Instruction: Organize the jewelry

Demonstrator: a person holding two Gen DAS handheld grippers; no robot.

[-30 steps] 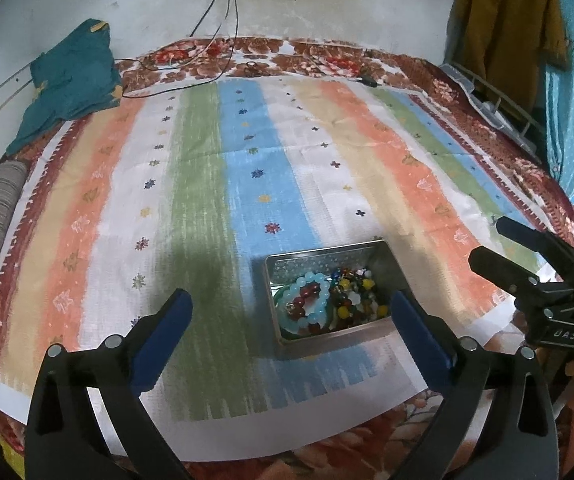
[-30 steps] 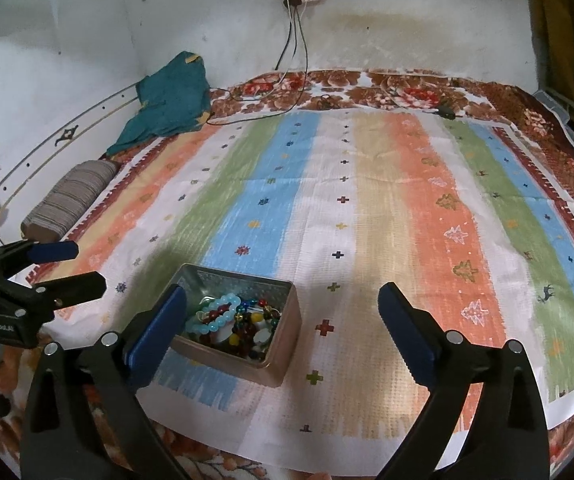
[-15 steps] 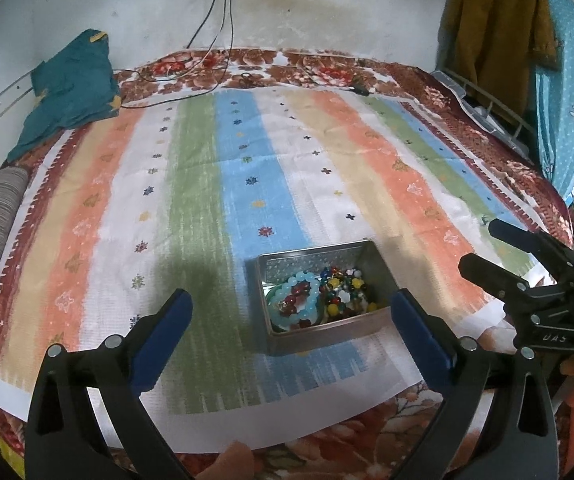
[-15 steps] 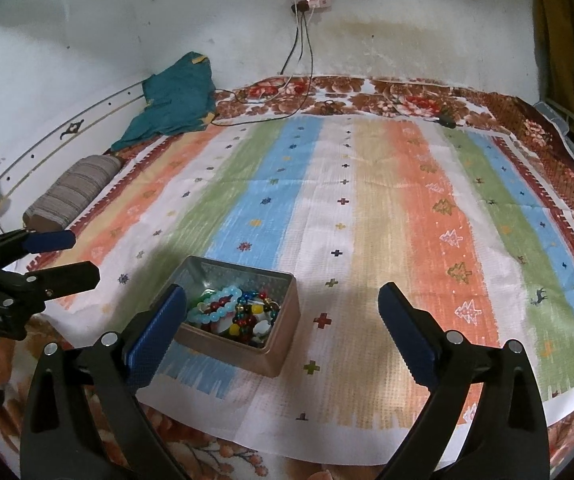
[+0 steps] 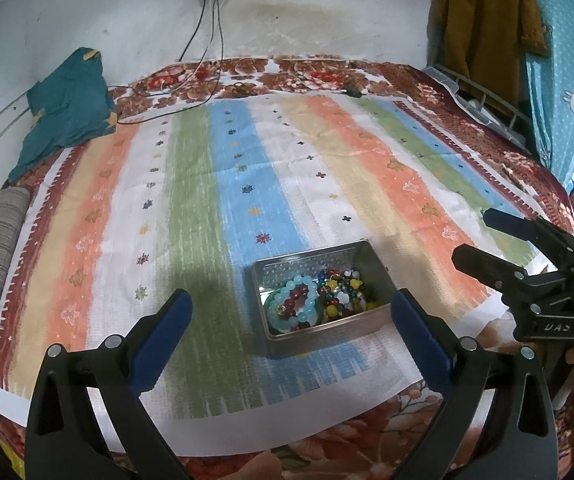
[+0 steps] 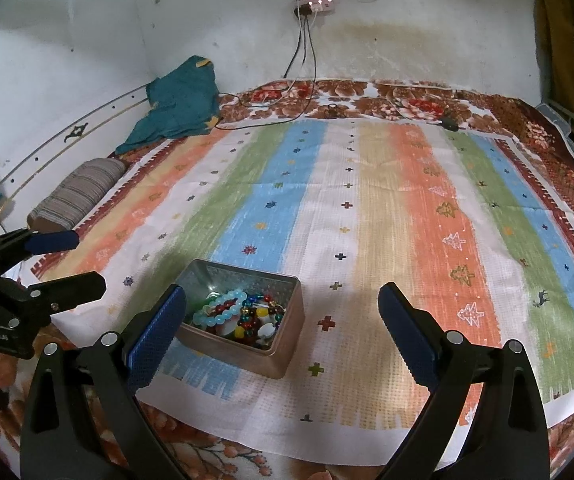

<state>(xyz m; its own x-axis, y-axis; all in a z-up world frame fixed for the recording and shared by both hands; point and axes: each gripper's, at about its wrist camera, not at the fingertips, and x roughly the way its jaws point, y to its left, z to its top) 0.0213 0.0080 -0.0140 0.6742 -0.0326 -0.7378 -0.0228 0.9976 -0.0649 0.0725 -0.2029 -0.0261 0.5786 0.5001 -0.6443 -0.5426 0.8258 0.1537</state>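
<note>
Left wrist view: tin of beads (image 5: pixel 321 298) sits between wide-open, empty left tool (image 5: pixel 291 312) tips

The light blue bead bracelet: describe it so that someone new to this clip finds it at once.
On the striped cloth, near its front edge, sits an open metal tin. The light blue bead bracelet lies in the tin's left half, ringing darker red beads; its large, pale, uniform beads set it apart from the small mixed-colour beads to the right.

The metal tin (image 5: pixel 361 326) looked dull and embossed, its beaded bracelets (image 5: pixel 297 306) glossy; the woven striped cloth (image 5: pixel 215 184) beyond the claws was coarse and matt.
</note>
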